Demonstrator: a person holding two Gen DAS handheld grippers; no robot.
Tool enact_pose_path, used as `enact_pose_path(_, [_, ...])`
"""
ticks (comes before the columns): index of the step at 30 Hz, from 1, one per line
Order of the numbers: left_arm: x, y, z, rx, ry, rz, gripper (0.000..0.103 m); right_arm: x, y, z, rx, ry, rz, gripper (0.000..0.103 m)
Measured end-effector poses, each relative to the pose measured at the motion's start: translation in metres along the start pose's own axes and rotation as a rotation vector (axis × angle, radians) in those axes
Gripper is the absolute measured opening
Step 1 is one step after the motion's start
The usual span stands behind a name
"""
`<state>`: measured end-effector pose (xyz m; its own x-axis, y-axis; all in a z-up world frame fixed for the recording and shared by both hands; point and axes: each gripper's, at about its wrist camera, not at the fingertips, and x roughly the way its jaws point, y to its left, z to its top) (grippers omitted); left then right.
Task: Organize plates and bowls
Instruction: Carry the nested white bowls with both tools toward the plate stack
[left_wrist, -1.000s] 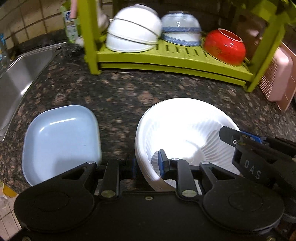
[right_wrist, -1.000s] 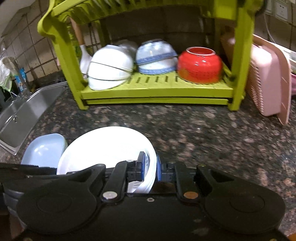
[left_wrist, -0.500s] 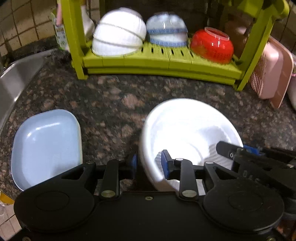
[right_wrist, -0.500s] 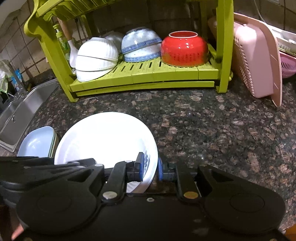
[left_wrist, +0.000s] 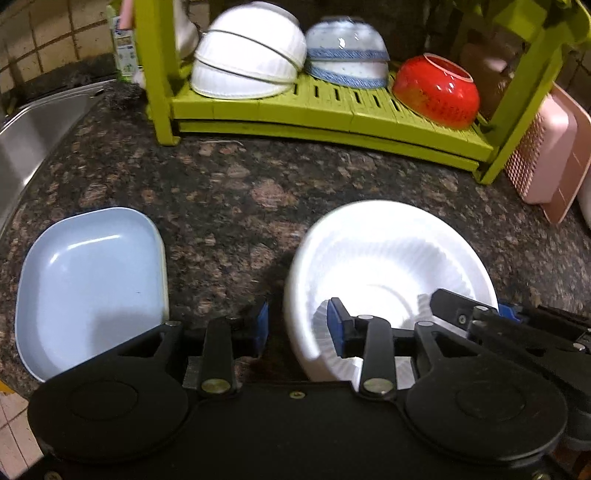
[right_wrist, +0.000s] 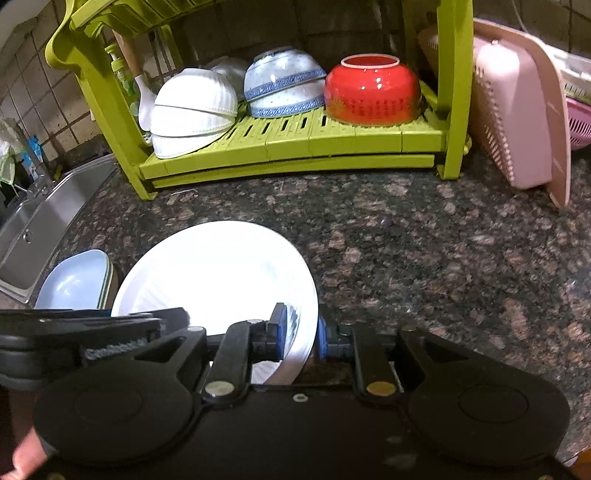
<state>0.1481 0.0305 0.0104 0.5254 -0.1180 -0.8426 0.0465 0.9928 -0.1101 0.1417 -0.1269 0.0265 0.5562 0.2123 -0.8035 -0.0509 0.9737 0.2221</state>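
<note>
The right tool (right_wrist: 300, 330) pinches the near rim of the white plate (right_wrist: 218, 269) on the desk (right_wrist: 424, 251), ready to carry it; the left tool (left_wrist: 297, 325) straddles the opposite rim, jaws wide, gripping nothing, perhaps steadying

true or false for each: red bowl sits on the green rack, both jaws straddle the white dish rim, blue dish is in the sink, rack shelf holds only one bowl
1. The red bowl sits on the green rack: true.
2. The left gripper and right gripper each have jaws straddling the white dish rim: true.
3. The blue dish is in the sink: false, it rests on the countertop.
4. The shelf holds one bowl: false, several.
</note>
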Motion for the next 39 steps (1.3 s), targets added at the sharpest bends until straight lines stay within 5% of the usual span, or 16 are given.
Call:
enact_pose_path(9, [-0.002, 0.007, -0.001, -0.028, 0.0, -0.062, 0.024, -0.001, 0.001, -0.004, -0.019, -0.008, 0.013, 0.019])
enact_pose_path(15, [-0.004, 0.013, 0.0, -0.053, 0.009, -0.106, 0.022, -0.005, -0.003, -0.003, 0.0, -0.011, 0.03, 0.019])
enact_pose_path(27, [-0.037, 0.022, 0.0, -0.051, -0.107, -0.058, 0.023, -0.023, 0.012, 0.004, -0.022, -0.089, 0.06, 0.018])
enact_pose_path(39, [-0.069, 0.096, 0.003, -0.161, -0.208, 0.078, 0.024, -0.015, 0.099, 0.02, -0.119, -0.159, 0.175, 0.018])
